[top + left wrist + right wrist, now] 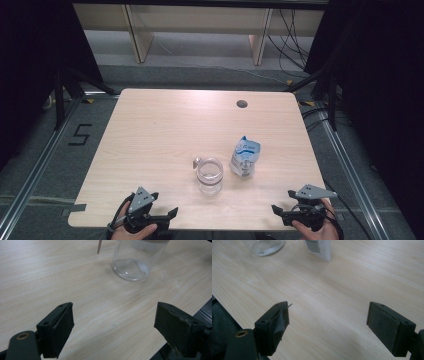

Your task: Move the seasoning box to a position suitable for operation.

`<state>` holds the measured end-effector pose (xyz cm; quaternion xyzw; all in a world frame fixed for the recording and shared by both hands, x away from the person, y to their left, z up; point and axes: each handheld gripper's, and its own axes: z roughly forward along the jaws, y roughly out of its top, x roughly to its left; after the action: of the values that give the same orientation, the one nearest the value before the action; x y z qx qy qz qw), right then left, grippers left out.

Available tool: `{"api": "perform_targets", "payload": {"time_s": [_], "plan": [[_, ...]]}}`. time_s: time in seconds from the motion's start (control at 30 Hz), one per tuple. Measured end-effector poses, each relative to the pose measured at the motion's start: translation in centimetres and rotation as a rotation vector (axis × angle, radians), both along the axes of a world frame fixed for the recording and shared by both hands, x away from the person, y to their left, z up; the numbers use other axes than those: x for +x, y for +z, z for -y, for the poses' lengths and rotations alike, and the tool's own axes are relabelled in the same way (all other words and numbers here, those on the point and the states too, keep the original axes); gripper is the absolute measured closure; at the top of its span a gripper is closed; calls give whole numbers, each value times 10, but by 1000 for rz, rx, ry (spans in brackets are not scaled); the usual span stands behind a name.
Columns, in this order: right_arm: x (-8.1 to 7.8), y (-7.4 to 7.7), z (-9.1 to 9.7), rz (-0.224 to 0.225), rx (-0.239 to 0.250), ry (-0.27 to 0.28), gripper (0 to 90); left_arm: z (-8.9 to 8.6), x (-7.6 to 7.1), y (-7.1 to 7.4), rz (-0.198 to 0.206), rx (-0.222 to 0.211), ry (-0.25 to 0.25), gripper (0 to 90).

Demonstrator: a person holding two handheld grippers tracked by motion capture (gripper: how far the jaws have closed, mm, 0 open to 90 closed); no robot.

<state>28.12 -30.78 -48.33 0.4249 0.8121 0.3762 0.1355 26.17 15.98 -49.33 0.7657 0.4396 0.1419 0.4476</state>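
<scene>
A clear glass jar with a hinged lid swung open (209, 174) stands upright near the middle of the pale wooden table (150, 135), and a small white and blue plastic pouch (245, 156) stands just beside it on its right, the two close but seemingly apart; set side by side like this, they look laid out so the pouch's contents can go into the jar, with the jar's mouth already free. Both things sit toward the person's side of the table, within easy reach of either hand. The left gripper (170, 214) rests at the near edge, pointing inward toward the jar, and in the left gripper view the jar's base (131, 267) lies ahead of its jaws, which stand wide apart with only bare wood between them. The right gripper (276, 209) waits at the near right edge, its jaws likewise spread wide and empty, the pouch's lower edge (318, 248) ahead of them
</scene>
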Motion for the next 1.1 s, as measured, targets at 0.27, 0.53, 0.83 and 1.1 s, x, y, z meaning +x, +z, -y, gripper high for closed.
{"api": "perform_targets", "payload": {"time_s": [0.27, 0.53, 0.83, 1.1], "plan": [[0, 0, -1, 6, -17, -5, 178, -2, 3, 2, -2, -6, 5, 152], [-1, 1, 0, 0, -8, -18, 179, -2, 7, 4, 0, -8, 11, 156], [0, 1, 0, 22, -26, -5, 190, 4, 22, 15, 19, -41, 14, 167], [1, 1, 1, 23, -26, -5, 220, 16, 44, 30, 28, -38, -5, 190]]}}
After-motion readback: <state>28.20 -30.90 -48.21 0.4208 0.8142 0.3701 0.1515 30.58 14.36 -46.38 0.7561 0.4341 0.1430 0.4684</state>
